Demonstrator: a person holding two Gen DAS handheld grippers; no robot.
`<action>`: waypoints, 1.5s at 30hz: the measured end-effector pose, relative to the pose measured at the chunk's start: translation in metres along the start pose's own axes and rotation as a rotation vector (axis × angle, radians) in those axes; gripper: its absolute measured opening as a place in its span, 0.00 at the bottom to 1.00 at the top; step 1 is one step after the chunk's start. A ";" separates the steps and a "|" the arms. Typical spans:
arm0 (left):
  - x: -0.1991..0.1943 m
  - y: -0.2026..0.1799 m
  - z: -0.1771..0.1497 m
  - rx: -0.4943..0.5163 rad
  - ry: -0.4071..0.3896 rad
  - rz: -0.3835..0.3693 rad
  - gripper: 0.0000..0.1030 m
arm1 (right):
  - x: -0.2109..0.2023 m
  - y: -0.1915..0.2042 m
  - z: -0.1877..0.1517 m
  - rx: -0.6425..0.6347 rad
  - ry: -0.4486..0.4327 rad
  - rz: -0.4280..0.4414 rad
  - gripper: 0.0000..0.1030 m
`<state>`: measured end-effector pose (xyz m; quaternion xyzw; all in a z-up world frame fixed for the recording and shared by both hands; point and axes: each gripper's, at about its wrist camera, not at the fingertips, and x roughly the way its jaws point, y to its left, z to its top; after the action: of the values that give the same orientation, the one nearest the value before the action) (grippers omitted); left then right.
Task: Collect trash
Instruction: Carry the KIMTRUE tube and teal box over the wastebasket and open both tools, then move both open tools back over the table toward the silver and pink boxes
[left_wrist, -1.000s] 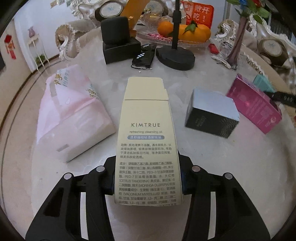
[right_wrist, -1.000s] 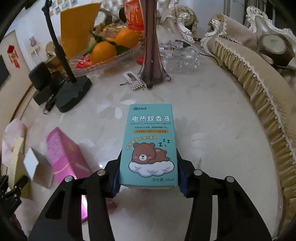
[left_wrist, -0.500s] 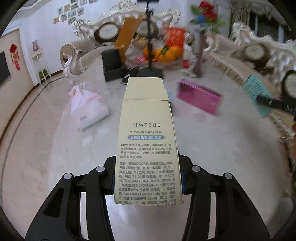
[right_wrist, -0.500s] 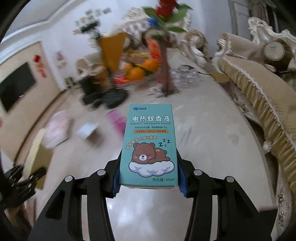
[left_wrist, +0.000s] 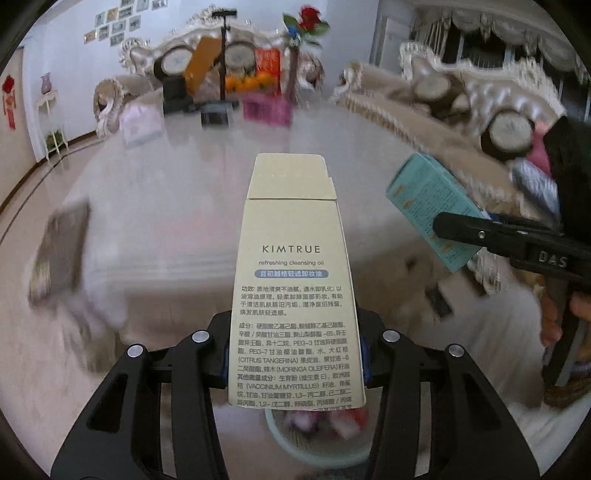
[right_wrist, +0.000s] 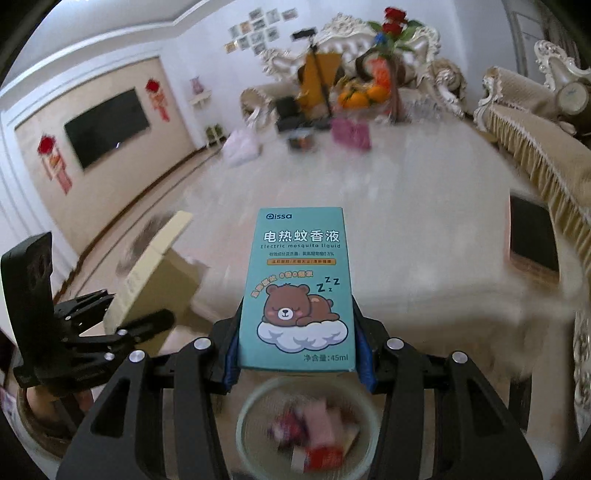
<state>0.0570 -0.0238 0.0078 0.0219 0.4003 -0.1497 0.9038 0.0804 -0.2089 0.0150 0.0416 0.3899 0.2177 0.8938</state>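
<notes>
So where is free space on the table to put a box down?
The near half of the table is bare. The far end is crowded: pink box, dark box, white bag, fruit tray.

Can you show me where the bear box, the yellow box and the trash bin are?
bear box (right_wrist: 297, 291): right wrist view, on the bear.
yellow box (left_wrist: 293, 295): left wrist view, on the printed front.
trash bin (right_wrist: 245, 413): right wrist view, on the left rim.
</notes>
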 end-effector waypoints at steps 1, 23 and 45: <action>0.002 -0.007 -0.017 -0.001 0.027 -0.003 0.46 | 0.001 0.003 -0.010 -0.004 0.019 -0.006 0.45; 0.092 -0.005 -0.088 -0.043 0.283 0.072 0.77 | 0.090 -0.006 -0.100 -0.064 0.317 -0.130 0.74; 0.067 0.060 0.149 -0.137 -0.031 0.144 0.77 | 0.060 -0.067 0.142 -0.126 -0.134 -0.118 0.74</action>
<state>0.2236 -0.0069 0.0556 -0.0136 0.3931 -0.0570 0.9176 0.2416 -0.2310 0.0563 -0.0234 0.3167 0.1856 0.9299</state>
